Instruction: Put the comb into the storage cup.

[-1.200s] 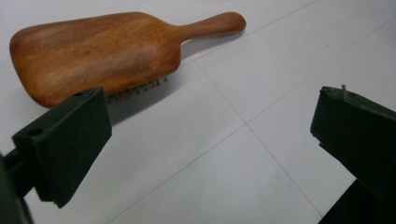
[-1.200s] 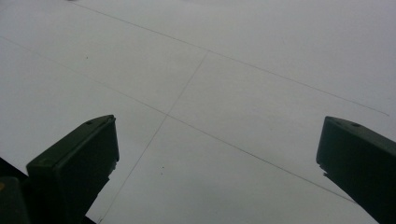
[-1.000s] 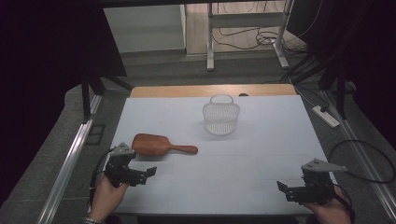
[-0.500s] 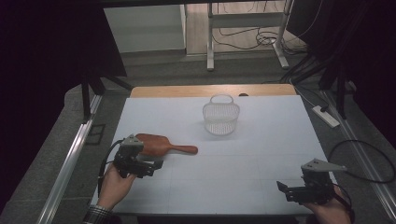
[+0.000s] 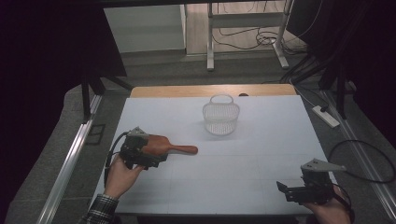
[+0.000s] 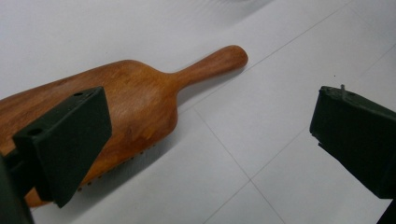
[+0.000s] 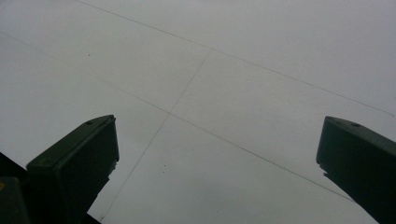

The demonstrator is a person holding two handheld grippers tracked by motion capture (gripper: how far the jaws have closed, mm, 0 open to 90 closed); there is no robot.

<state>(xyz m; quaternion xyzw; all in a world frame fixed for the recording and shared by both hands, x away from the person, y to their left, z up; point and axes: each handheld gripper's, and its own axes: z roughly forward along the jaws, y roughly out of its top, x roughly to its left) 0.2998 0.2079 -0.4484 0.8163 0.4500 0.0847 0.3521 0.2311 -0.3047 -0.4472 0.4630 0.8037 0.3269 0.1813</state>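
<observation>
- One wooden hairbrush, lower left of the high view, lying flat on the white desk. Its handle points toward frame right.
- Brush body: reddish-brown wood, smooth with faint grain, oval paddle head narrowing to a rounded stick handle. In the left gripper view a row of short bristle tips shows along the lower edge of the brush, so it lies back up.
- Left tool, black and blocky, is over the head end of the brush. Jaws stand wide apart; one jaw is above the wood and the other over bare desk, nothing clamped.
- Right tool, lower right of the high view, well apart from the brush. Jaws spread open over plain desk; they hold nothing.
- One clear basket upper centre of the high view, ribbed see-through walls, arched handle, upright.
- Desk cover: matt white sheets with thin seam lines; a strip of bare wood at the far edge.
- Count: one brush, one basket, two tools.
</observation>
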